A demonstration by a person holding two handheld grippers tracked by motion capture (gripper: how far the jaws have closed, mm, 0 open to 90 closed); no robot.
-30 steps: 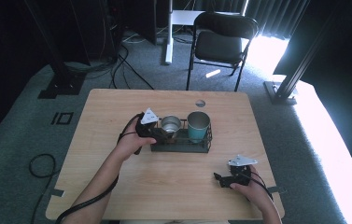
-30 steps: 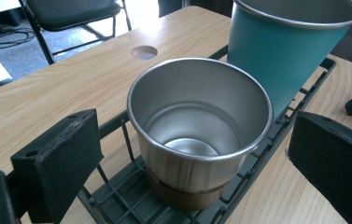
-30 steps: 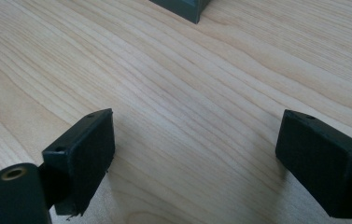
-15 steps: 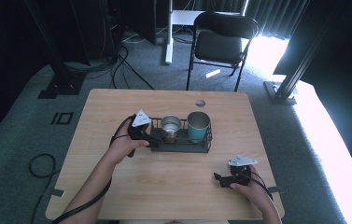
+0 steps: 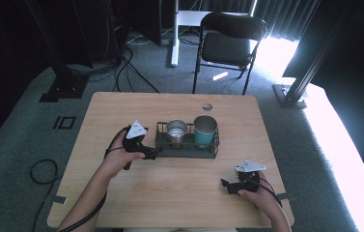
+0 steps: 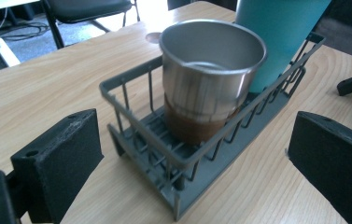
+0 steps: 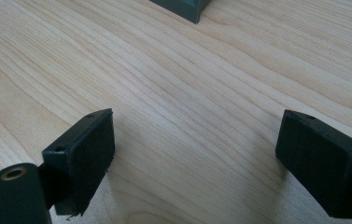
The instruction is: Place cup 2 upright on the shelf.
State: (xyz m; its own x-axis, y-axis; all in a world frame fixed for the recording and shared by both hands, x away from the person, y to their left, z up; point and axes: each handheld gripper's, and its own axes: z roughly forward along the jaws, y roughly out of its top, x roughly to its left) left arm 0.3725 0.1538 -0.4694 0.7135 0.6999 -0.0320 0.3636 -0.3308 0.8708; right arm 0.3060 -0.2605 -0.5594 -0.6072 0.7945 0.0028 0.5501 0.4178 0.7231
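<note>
Wire rack (image 5: 187, 146), grey, oblong, long axis across the wooden surface (image 5: 121, 106), mid-surface. Steel cup (image 5: 176, 131) and teal tumbler (image 5: 205, 129) upright inside. Left claw (image 5: 149, 153) wide open at rack's end; right claw (image 5: 226, 184) wide open, empty, well apart.

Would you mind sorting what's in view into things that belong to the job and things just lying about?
Job:
left gripper, open
rack
steel cup
teal cup

Lying about:
chair
floor cables
right gripper, open, resting apart on the table
</note>
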